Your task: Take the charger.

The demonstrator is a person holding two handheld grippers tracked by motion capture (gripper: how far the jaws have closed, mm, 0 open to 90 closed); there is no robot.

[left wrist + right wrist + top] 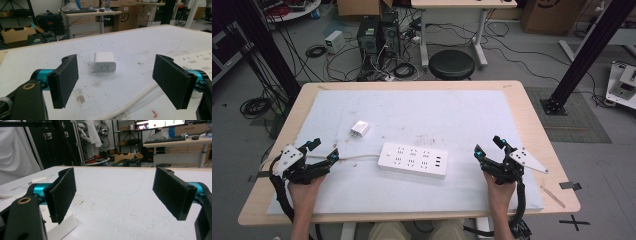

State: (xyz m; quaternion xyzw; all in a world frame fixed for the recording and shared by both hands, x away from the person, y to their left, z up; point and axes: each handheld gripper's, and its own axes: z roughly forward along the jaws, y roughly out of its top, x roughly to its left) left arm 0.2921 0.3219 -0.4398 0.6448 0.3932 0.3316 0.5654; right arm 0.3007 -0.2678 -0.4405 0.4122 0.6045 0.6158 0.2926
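Charger (360, 129) sits on white mat (462, 107) near power strip (413, 160). Left gripper (322, 150) jaws wide open, nothing held; right gripper (488, 145) same, empty.

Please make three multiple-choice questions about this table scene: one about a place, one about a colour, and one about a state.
1. Where does the charger lie, seen from above?
A. on top of the power strip
B. behind the power strip, towards the left
C. between the right gripper's jaws

2. What colour is the power strip?
A. white
B. black
C. red

3. How does the left gripper stand?
A. shut on the charger
B. shut on the cable
C. open, with nothing between the jaws

Answers:
1 B, the high view shows it apart from the strip, farther from the person.
2 A, its body and cable are white.
3 C, its own view shows the jaws wide apart, with the charger beyond them.
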